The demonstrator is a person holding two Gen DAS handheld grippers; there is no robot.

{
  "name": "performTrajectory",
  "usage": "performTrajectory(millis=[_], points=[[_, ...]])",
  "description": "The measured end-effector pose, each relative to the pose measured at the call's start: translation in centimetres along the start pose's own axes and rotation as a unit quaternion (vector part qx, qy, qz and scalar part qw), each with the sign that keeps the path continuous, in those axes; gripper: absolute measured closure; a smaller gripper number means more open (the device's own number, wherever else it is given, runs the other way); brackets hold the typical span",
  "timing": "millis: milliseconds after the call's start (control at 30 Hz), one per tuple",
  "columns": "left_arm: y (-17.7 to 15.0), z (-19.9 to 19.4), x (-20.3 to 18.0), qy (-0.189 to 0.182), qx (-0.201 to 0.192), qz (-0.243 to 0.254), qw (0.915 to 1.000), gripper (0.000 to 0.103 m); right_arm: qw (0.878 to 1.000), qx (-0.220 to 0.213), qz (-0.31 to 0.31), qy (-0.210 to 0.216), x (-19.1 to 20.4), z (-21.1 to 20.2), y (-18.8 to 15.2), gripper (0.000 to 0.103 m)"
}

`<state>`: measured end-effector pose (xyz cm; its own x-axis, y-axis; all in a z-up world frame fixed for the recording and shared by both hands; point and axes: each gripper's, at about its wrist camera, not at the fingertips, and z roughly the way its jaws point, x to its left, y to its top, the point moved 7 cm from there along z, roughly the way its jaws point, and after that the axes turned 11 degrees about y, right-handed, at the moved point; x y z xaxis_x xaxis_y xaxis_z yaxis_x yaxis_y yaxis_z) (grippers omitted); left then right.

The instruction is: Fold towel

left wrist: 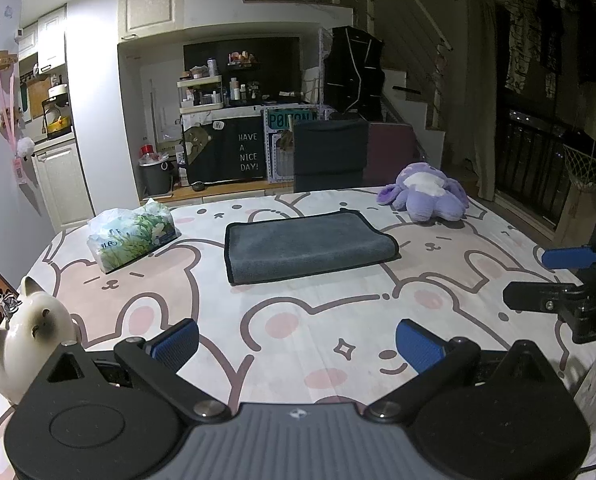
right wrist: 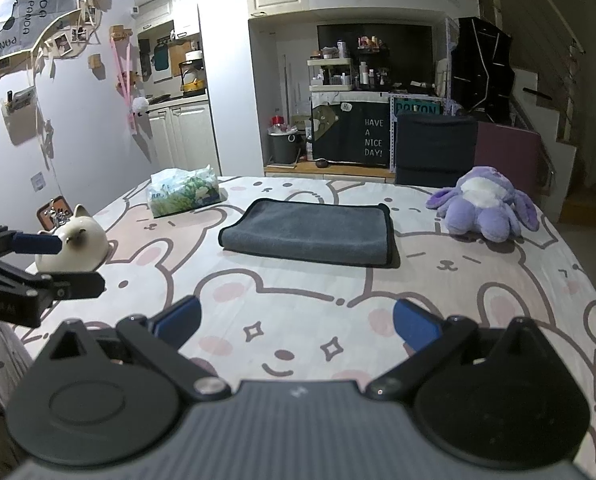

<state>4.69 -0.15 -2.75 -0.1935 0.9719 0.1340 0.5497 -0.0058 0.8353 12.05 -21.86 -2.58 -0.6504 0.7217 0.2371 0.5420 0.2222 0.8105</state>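
A grey towel (left wrist: 308,246) with a dark hem lies folded into a flat rectangle in the middle of the table; it also shows in the right wrist view (right wrist: 312,232). My left gripper (left wrist: 298,344) is open and empty, above the table's near edge, well short of the towel. My right gripper (right wrist: 296,324) is open and empty too, likewise short of the towel. The right gripper shows at the right edge of the left wrist view (left wrist: 554,280). The left gripper shows at the left edge of the right wrist view (right wrist: 66,264).
The table wears a cloth printed with bears (left wrist: 306,320). A tissue pack (left wrist: 134,236) lies at the far left, a purple plush toy (left wrist: 428,198) at the far right, a white cat figurine (left wrist: 26,332) at the near left. A dark chair (left wrist: 330,154) stands behind the table.
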Motion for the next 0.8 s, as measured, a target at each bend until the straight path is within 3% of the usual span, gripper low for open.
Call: performTrajectory(millis=[800], points=[[-0.12,0.03,-0.22,0.0,0.0,-0.001,1.0,0.0,1.0,0.002,-0.002,0.003,0.31,0.01,-0.15,0.0]])
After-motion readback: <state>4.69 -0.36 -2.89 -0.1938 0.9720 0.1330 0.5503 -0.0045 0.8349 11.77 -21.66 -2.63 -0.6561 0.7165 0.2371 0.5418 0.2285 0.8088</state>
